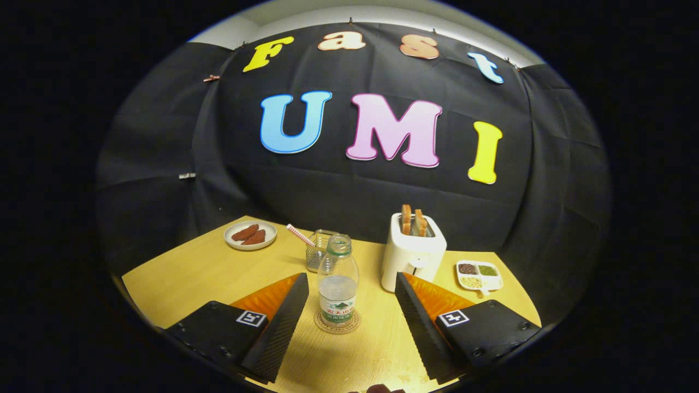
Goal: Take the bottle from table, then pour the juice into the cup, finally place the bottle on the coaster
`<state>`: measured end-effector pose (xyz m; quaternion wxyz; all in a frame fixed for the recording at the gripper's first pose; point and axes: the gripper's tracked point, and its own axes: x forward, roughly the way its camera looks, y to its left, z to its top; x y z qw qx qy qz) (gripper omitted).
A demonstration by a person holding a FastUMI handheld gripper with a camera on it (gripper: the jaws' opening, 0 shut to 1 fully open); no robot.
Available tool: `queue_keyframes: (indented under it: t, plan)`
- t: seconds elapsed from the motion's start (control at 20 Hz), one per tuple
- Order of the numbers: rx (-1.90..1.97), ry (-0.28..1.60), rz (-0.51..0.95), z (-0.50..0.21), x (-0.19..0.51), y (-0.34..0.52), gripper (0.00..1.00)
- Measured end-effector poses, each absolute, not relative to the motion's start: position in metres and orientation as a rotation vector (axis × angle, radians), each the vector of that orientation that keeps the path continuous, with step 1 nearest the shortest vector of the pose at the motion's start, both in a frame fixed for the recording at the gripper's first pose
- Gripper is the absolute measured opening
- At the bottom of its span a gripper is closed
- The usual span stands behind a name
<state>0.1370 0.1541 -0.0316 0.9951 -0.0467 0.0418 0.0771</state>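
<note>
Bottle (338,284) is standing upright on the coaster (337,322), just ahead of the hand-held gripper (349,305) and roughly centred between its two fingers. The fingers are spreading wide, released, touching nothing — each one is sitting well clear of the bottle's sides.

Handling judgement: clear thin plastic, cap off, partly filled with liquid up to about the label. Likely light, with walls that are giving under a hard squeeze; smooth, so possibly slippery. Best hold looks to be the labelled lower body, where the liquid is backing the wall. The open neck is meaning any tilt risks a spill.

Pose: the gripper is pointing level to slightly downward along the desk (207,273), fingers low over the wood.

Beyond the bottle, a glass cup (319,254) with a striped straw (300,236) is standing just behind it — a toaster (412,254) to the right.
</note>
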Motion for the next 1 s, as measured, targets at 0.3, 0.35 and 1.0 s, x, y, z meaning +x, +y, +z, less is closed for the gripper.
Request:
queue_keyframes:
  t: [0.3,0.35,1.0]
  plan:
    - [-0.109,-0.057,0.035,0.054,0.076,0.130,0.98]
    - [-0.100,-0.071,0.023,0.063,0.063,0.129,0.97]
    - [-0.052,-0.113,-0.061,0.105,0.002,0.122,0.97]
